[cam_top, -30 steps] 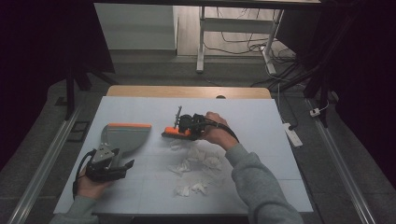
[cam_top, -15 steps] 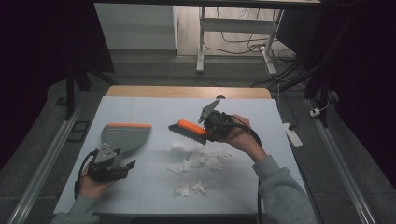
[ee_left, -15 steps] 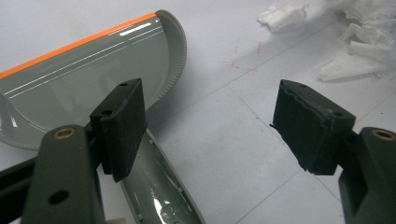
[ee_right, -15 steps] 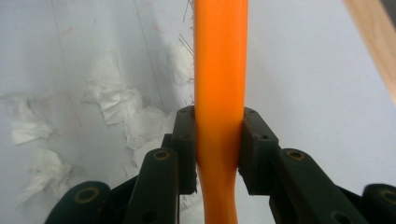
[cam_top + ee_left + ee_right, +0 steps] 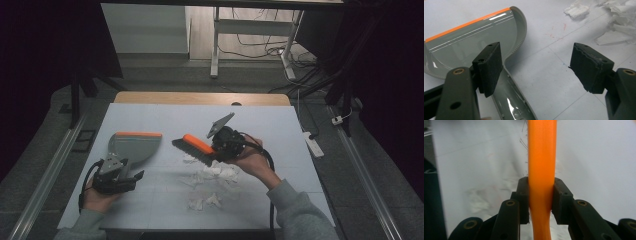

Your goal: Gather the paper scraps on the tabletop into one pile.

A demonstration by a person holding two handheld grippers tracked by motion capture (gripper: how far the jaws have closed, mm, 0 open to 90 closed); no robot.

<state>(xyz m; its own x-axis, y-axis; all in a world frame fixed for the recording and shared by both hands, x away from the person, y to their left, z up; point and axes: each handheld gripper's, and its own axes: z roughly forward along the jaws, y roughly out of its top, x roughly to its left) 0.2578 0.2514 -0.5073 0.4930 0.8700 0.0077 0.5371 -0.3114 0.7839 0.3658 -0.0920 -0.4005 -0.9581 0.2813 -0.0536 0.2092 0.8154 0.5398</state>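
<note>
From above: right tool (image 5: 216, 149) clamped on orange-handled brush (image 5: 194, 146), lifted over the table (image 5: 165, 112) beside torn paper scraps (image 5: 212, 172); left tool (image 5: 131, 174) resting at the grey dustpan (image 5: 134, 146). Left gripper view: jaws spread, dustpan handle (image 5: 510, 100) between them, ungripped. Right gripper view: pads (image 5: 524, 197) pinching orange handle (image 5: 541, 170). Sweep about to start, probably; next, brush down behind scraps, dustpan steadied.

- A lab-like recording room: dark surroundings around one lit desk (image 5: 150, 115) with a white cover.
- Loose cables (image 5: 260, 45) on the floor, a power strip (image 5: 311, 142) beside the desk.
</note>
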